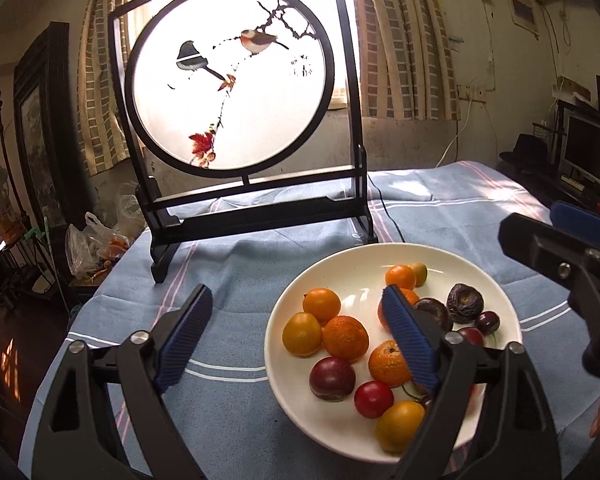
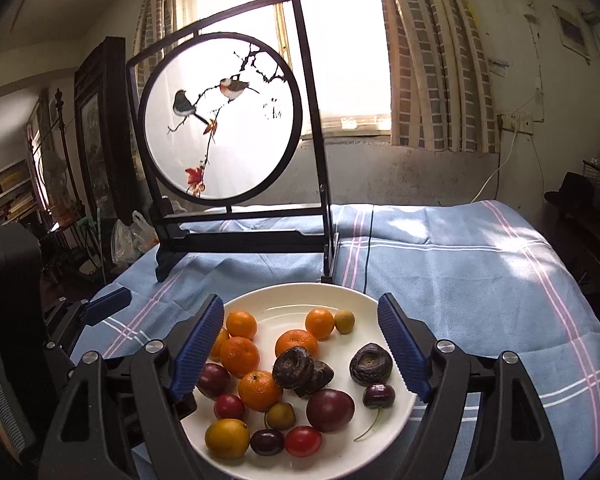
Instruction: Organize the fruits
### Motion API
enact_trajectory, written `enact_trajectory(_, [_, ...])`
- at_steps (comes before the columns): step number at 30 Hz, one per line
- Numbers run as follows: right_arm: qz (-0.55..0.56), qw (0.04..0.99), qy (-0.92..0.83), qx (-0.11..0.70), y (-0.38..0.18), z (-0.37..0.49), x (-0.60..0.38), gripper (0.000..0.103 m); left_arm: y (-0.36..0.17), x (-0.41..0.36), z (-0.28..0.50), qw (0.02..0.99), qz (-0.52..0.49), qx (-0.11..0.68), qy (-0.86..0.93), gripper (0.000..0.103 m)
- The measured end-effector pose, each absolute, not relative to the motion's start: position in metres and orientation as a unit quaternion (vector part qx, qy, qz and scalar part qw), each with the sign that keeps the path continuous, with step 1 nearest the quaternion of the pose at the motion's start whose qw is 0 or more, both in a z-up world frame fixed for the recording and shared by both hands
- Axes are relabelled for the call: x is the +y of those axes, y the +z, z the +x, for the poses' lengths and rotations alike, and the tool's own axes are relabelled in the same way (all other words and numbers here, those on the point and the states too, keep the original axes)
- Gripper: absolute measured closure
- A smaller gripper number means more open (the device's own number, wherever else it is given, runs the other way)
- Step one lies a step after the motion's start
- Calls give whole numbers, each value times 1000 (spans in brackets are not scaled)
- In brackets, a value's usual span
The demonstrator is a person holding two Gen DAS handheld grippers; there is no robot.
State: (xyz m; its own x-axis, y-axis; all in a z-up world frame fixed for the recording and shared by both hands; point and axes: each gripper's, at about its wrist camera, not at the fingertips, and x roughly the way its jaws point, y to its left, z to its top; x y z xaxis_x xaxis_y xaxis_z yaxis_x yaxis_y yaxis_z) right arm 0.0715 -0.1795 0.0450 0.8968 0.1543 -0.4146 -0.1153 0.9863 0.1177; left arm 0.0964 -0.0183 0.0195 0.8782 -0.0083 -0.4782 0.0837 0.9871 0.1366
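A white plate [image 1: 300, 412] [image 2: 284, 300] holds several fruits: mandarins [image 1: 345, 338] [image 2: 260, 390], yellow-orange plums [image 1: 302, 334] [image 2: 227, 438], dark red plums [image 1: 332, 378] [image 2: 330, 409], wrinkled dark passion fruits [image 1: 465, 303] [image 2: 370, 363], a cherry [image 2: 379, 395] and small red tomatoes [image 1: 373, 399] [image 2: 303, 441]. My left gripper [image 1: 296, 328] is open and empty, its right finger over the plate, its left finger over the cloth. My right gripper [image 2: 300, 340] is open and empty, straddling the plate just above the fruit. It also shows in the left wrist view [image 1: 564, 248].
The plate sits on a blue striped cloth [image 1: 236, 280] [image 2: 480, 280] over the table. A dark framed round bird screen [image 1: 236, 92] [image 2: 228, 120] stands behind the plate. A black cable [image 1: 388, 216] runs past its foot. Plastic bags [image 1: 96, 248] lie off the left edge.
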Motion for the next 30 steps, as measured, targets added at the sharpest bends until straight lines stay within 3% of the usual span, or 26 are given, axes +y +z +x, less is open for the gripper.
enact_trajectory(5, [38,975,59,209,50,23,-174,11,38,-14,50,975,81,208,-13,6])
enact_trajectory(15, [2,987,43,154,40,-57,-156,5,22,2,0,977,62,203,8,5])
enact_trajectory(23, [-72,984,19,162,29,-59,-138,4,11,11,4,974,75,209,34,5])
enact_trajectory(30, [-63,978,16,198,17,-45,-140,4,4,20,7,969,41,241,26,5])
